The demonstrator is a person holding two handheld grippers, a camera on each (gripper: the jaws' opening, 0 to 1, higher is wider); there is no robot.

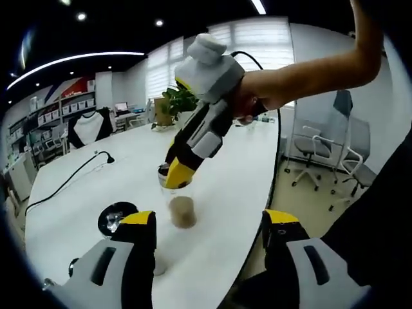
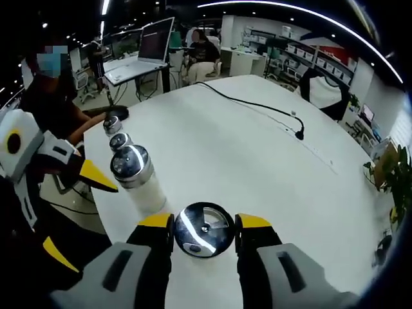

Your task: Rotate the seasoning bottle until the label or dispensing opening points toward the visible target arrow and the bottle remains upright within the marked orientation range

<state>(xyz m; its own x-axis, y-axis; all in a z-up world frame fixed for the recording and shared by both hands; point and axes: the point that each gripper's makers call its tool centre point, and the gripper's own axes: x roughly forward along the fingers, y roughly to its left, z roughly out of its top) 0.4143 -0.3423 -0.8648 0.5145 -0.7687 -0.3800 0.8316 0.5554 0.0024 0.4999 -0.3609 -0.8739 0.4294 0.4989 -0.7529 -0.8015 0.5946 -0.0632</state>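
Note:
A clear seasoning bottle (image 1: 183,211) with brown contents stands upright on the white table (image 1: 238,174). My right gripper (image 1: 172,175), held by a hand, comes down from the upper right onto its top. In the right gripper view its yellow fingertips (image 2: 157,221) press both sides of the bottle's shiny metal cap (image 2: 203,230), so my right gripper (image 2: 205,223) is shut on it. My left gripper (image 1: 209,225) hangs wide open in front of the bottle, apart from it. It enters the right gripper view as my left gripper (image 2: 77,215), beside a white-filled bottle (image 2: 139,179).
Two more metal-capped bottles (image 2: 120,141) line up behind the white-filled one, near the table's edge. A black cable (image 2: 257,106) runs across the far tabletop. A plant (image 1: 177,103) and office chairs (image 1: 315,148) stand beyond the table. A person (image 2: 58,96) sits at the left.

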